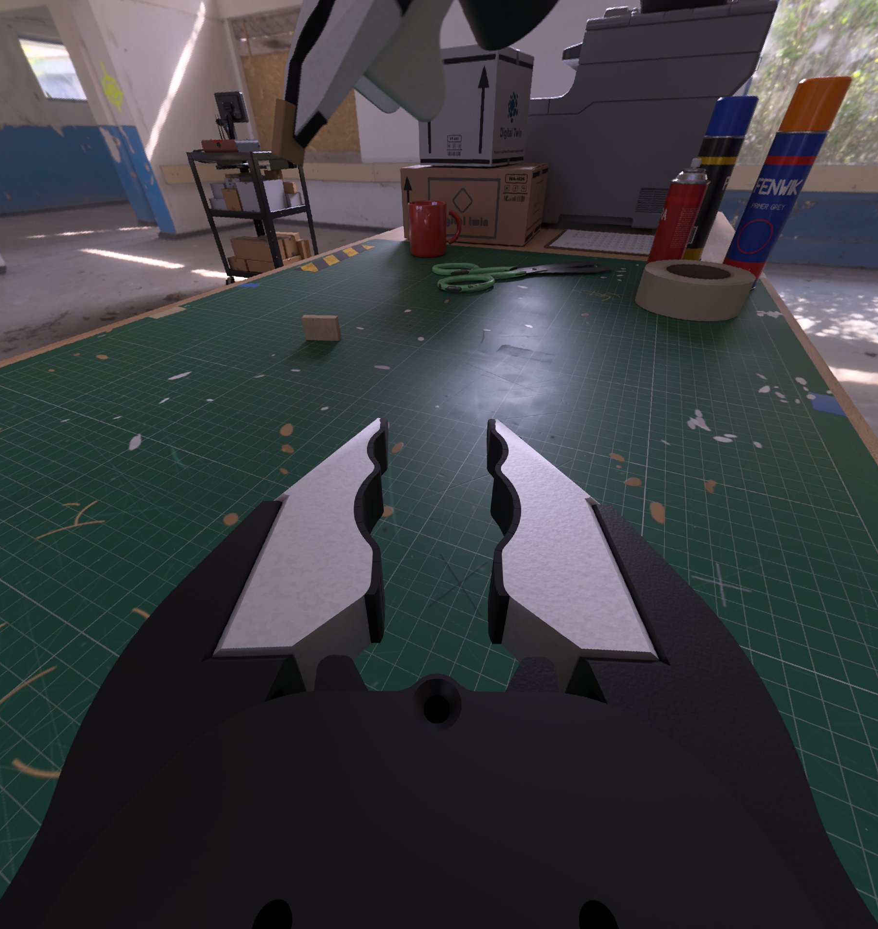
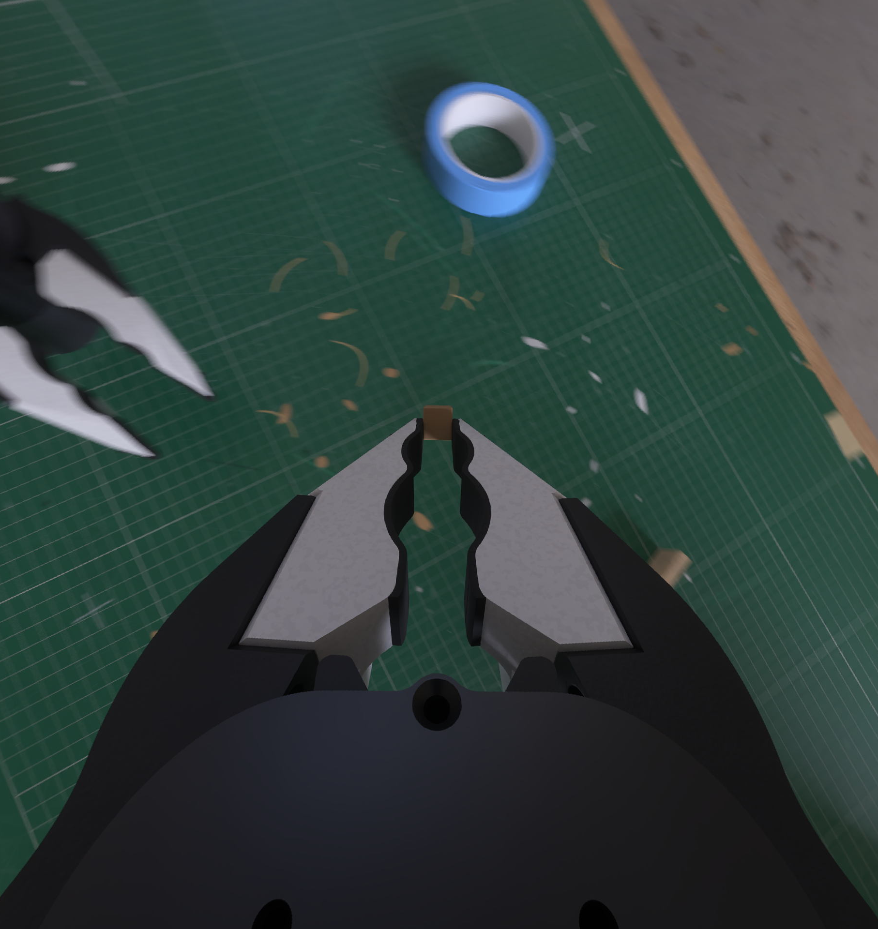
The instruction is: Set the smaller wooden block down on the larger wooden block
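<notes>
Big green desk (image 1: 628, 452), edges falling away left and right, clutter packed along the far end. The right claw (image 2: 438, 426) hangs high, pinching the smaller wooden block (image 2: 437, 421) at its very tips. That's a shallow bite, so it could twist or slip out on the descent. The larger wooden block (image 1: 321, 327) sits alone at mid-desk, left of centre, with open mat all round. The left claw (image 1: 437, 427) hovers low, jaws apart, empty. The blue tape roll (image 2: 490, 148) lies well clear.

Left wrist view looks low and level along the bench (image 1: 628, 452); right wrist view looks steeply down on it from above.
</notes>
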Motion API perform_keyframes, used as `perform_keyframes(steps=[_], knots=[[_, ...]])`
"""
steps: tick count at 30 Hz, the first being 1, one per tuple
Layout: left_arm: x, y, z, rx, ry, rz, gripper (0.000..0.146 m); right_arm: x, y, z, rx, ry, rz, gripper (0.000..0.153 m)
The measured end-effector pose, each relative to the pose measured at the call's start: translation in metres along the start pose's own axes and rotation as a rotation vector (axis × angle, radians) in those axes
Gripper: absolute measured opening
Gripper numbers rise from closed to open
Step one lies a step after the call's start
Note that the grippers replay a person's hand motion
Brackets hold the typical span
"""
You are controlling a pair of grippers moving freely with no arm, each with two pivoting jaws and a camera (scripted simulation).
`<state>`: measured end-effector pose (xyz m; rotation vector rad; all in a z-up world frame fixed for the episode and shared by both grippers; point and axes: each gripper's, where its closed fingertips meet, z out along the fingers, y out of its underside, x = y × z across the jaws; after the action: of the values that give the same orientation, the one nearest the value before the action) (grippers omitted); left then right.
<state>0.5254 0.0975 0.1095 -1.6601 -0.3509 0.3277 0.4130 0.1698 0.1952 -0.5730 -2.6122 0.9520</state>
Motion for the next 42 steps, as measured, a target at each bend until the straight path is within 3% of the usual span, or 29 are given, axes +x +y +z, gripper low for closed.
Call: perform_keyframes(steps=[7, 13, 18, 25, 38, 42], knots=[[-0.004, -0.001, 0.000, 0.009, -0.016, -0.018, 0.050, 0.127, 0.053, -0.006, -0.075, 0.243, 0.278, 0.011], [-0.007, -0.001, -0.001, 0.015, -0.025, -0.043, 0.055, 0.177, 0.109, 0.028, -0.167, 0.312, 0.497, 0.011], [-0.007, -0.001, -0.001, 0.018, -0.014, -0.052, 0.055, 0.195, 0.145, 0.054, -0.249, 0.332, 0.621, 0.011], [-0.006, -0.001, -0.001, 0.020, -0.005, -0.056, 0.054, 0.203, 0.178, 0.073, -0.370, 0.325, 0.689, 0.011], [-0.007, -0.001, -0.002, 0.024, -0.004, -0.067, 0.054, 0.203, 0.184, 0.081, -0.377, 0.300, 0.706, 0.011], [-0.008, -0.001, -0.002, 0.025, -0.005, -0.070, 0.054, 0.205, 0.175, 0.075, -0.325, 0.319, 0.700, 0.025]])
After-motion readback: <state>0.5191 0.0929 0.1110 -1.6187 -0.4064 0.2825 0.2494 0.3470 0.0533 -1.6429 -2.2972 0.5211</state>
